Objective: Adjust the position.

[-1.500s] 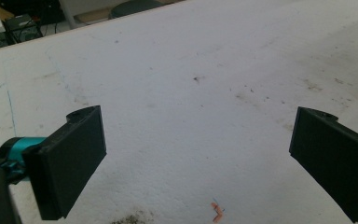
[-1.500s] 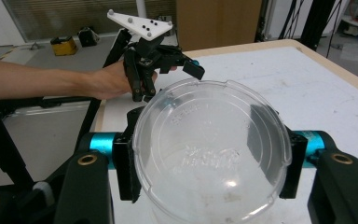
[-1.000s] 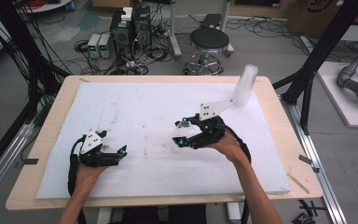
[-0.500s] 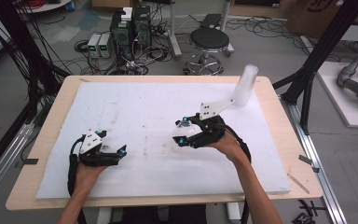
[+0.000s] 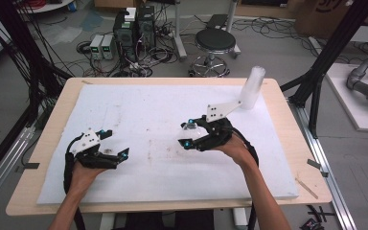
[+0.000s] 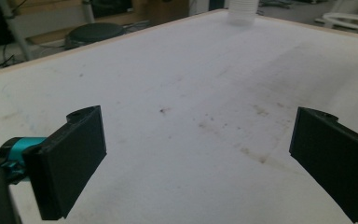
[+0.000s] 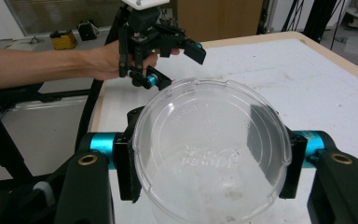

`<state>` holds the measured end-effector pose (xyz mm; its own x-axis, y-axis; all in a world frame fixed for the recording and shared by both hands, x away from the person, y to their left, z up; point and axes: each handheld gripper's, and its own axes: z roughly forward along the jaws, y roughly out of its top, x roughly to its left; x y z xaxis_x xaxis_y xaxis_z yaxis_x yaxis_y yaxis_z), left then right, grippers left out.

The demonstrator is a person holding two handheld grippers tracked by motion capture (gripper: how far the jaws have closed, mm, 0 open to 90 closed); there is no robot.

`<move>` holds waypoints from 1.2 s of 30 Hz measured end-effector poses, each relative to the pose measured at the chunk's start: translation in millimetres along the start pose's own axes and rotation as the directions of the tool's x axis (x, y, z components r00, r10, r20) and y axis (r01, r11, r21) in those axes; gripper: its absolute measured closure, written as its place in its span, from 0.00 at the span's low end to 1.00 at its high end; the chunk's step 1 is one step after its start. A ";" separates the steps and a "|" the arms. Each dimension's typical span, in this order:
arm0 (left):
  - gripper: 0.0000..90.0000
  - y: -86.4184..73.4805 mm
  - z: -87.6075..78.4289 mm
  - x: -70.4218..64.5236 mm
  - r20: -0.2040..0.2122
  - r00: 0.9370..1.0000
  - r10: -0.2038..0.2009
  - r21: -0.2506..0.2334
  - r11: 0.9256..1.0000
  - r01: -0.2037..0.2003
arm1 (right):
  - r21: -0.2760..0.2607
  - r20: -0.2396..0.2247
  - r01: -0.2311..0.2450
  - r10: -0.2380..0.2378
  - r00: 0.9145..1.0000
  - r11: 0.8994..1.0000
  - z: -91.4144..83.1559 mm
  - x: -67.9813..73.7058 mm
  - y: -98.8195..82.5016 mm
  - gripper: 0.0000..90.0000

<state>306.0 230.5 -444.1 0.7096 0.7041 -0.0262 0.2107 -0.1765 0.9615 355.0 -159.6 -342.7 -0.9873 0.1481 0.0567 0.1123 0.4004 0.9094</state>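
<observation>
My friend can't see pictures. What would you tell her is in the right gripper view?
A clear plastic cup, seen mouth-on, is clamped between the right gripper's two black jaws. Behind it, over the white table, a person's hand holds the left gripper, its jaws open.

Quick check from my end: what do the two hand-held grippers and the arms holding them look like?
Both the left hand-held gripper and the right hand-held gripper are black frames with flat black jaws, teal fittings by the jaws, brass-coloured bolts and a grey three-cornered plate on top. A black cable trails from each. The forearms are bare, no sleeves.
</observation>
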 end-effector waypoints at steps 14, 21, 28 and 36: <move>0.04 38.7 4.0 -7.1 0.346 0.936 0.066 -0.067 0.997 -0.046 | -0.012 -0.036 0.024 -0.025 0.999 1.000 -2.4 7.1 5.3 0.45; 0.04 57.8 32.7 -29.6 0.448 0.889 0.093 -0.082 0.995 -0.063 | -0.018 -0.062 0.038 -0.039 0.997 0.999 -1.3 11.5 9.0 0.45; 0.04 67.1 59.5 -51.0 0.526 0.844 0.107 -0.093 0.993 -0.068 | -0.020 -0.078 0.041 -0.042 0.996 0.999 0.6 13.4 9.9 0.45; 0.04 70.0 82.8 -70.8 0.563 0.819 0.111 -0.106 0.992 -0.061 | -0.021 -0.095 0.039 -0.040 0.995 0.999 2.9 14.0 10.3 0.45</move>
<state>326.2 111.3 -397.6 0.9830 0.1701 -0.0690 0.0943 -0.1455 0.9849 342.7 -150.7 -333.7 -0.9972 0.0450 0.0589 0.0718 0.3869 0.9193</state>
